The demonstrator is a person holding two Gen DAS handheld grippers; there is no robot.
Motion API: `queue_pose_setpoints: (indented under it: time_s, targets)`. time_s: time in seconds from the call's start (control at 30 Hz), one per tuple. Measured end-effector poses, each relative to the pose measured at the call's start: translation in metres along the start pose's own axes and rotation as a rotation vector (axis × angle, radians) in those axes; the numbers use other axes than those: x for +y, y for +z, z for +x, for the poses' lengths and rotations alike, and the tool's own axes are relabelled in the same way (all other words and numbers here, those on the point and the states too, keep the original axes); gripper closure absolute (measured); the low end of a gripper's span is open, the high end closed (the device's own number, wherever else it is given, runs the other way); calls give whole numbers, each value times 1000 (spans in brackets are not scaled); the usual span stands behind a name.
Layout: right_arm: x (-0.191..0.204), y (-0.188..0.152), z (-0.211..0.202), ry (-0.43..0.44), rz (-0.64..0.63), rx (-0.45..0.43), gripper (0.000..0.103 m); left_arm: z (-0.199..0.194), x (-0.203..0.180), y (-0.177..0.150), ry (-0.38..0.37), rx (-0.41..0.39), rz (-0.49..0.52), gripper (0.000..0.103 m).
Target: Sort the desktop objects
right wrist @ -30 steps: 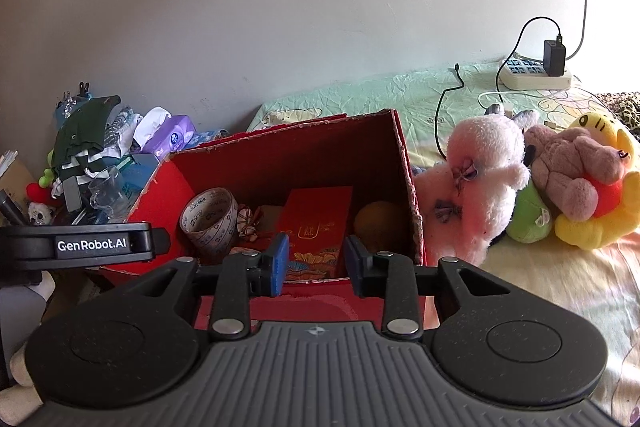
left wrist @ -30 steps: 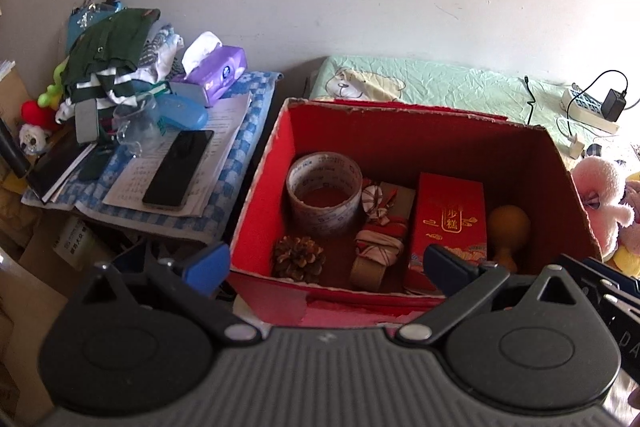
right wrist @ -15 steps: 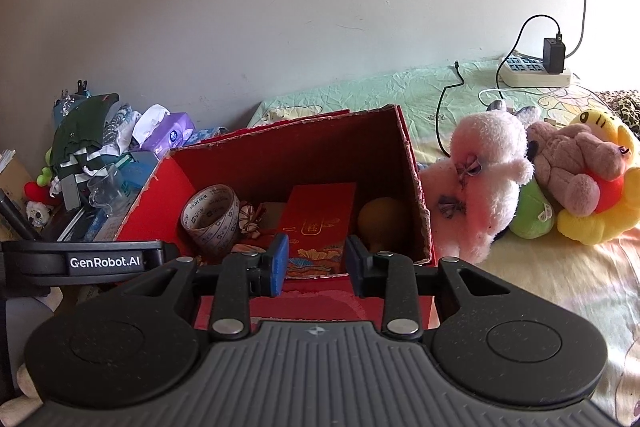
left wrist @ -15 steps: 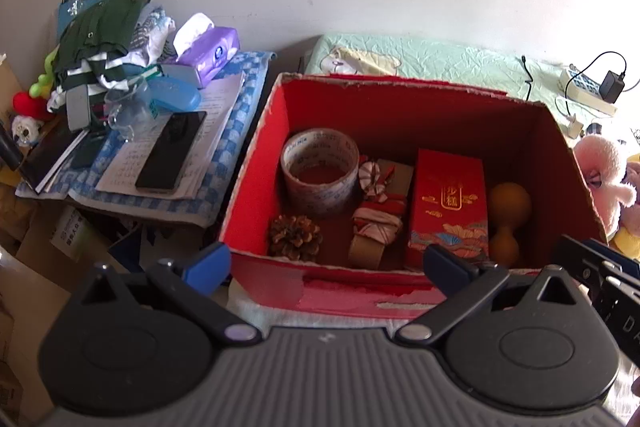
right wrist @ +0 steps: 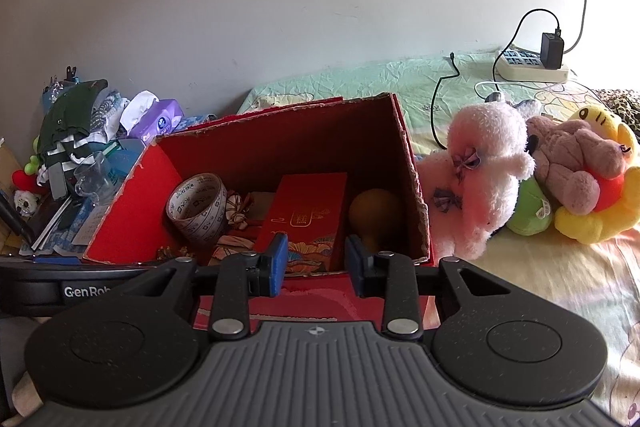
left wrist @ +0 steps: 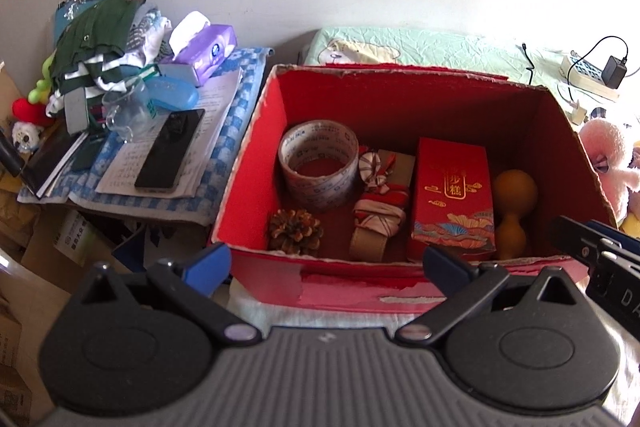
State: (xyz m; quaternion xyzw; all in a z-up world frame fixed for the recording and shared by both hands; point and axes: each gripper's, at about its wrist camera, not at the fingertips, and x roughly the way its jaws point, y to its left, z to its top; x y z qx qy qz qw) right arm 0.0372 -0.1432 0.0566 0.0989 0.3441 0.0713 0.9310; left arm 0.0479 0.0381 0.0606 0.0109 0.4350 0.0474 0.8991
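A red box [left wrist: 256,155] sits on the bed with several things already inside: a tape roll [left wrist: 319,163] at the back left, a pine cone [left wrist: 295,230] in front of it, a ribboned bundle [left wrist: 380,203] in the middle, a red carton [left wrist: 452,203] to its right and a small gourd [left wrist: 510,205] against the right wall. By that showing, a good part of the sorting looks done. What seems left lies on the side table [left wrist: 168,203] to the box's left: a phone [left wrist: 170,149] on papers, a glass cup [left wrist: 128,111], a blue case [left wrist: 172,95], a tissue pack [left wrist: 206,47] and a heap of clothes [left wrist: 100,31]. Whether those belong in the box cannot be told.

The left gripper [left wrist: 326,263] hangs just short of the box's near wall, fingers spread wide, grasping nothing. The right gripper [right wrist: 316,259] hovers at the same wall, fingers half parted with only air between them. Soft toys [right wrist: 484,171] lie just right of the box, untouched
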Motion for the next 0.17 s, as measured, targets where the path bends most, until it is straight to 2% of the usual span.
queue_pose_setpoints:
  time_s: [0.17]
  targets:
    - [-3,5,-2,-10,11,-26,69,-4,1,7,-10,-25,-12,3]
